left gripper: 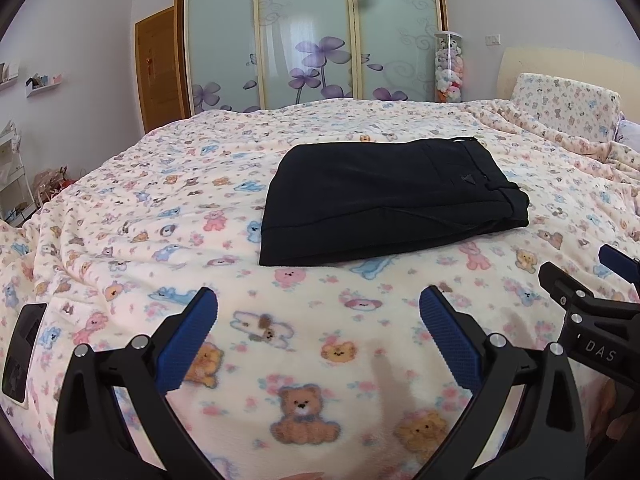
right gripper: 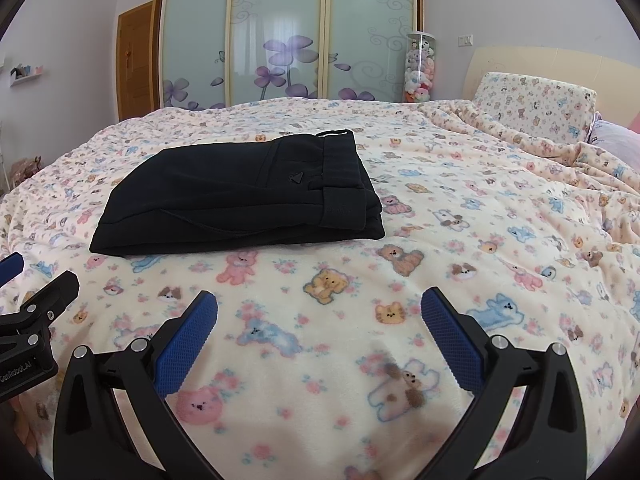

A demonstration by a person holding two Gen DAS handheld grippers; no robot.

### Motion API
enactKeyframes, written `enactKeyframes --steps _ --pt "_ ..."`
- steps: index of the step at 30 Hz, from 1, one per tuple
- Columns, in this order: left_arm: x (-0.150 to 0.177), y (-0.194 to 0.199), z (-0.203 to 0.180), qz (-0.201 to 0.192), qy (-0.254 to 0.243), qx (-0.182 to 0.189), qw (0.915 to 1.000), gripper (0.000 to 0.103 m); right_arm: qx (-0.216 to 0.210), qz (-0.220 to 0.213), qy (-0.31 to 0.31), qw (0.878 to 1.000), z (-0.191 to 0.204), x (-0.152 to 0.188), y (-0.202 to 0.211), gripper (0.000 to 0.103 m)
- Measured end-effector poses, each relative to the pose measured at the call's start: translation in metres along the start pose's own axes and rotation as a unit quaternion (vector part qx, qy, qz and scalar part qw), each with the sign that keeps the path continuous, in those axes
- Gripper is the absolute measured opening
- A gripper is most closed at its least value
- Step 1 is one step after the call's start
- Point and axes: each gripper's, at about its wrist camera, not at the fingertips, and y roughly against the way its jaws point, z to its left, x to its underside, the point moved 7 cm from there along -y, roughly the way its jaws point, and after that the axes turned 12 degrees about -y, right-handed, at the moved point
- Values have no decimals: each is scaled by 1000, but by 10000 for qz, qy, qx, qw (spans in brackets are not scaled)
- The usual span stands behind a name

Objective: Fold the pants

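Black pants [left gripper: 384, 196] lie folded into a flat rectangle on the bear-print blanket [left gripper: 168, 208], waistband at the right end. In the right wrist view the same pants [right gripper: 240, 200] sit ahead and to the left. My left gripper [left gripper: 318, 312] is open over the blanket, short of the pants' near edge, with nothing between its blue pads [left gripper: 188, 340]. My right gripper [right gripper: 319, 312] is open too, empty, hovering over the blanket [right gripper: 460, 240] nearer than the pants. Each gripper shows at the edge of the other's view.
A phone-like black device [left gripper: 24, 350] lies on the blanket at the left edge. A matching pillow [right gripper: 536, 104] and headboard stand at the right. Sliding wardrobe doors [right gripper: 280, 40], a wooden door [left gripper: 158, 64] and a tube of plush toys [left gripper: 449, 68] are behind the bed.
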Motion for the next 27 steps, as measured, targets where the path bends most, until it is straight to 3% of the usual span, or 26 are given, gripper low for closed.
enactKeyframes --steps 27 --pt "-1 0 2 -7 -28 20 10000 101 1 14 5 10000 0 0 0 102"
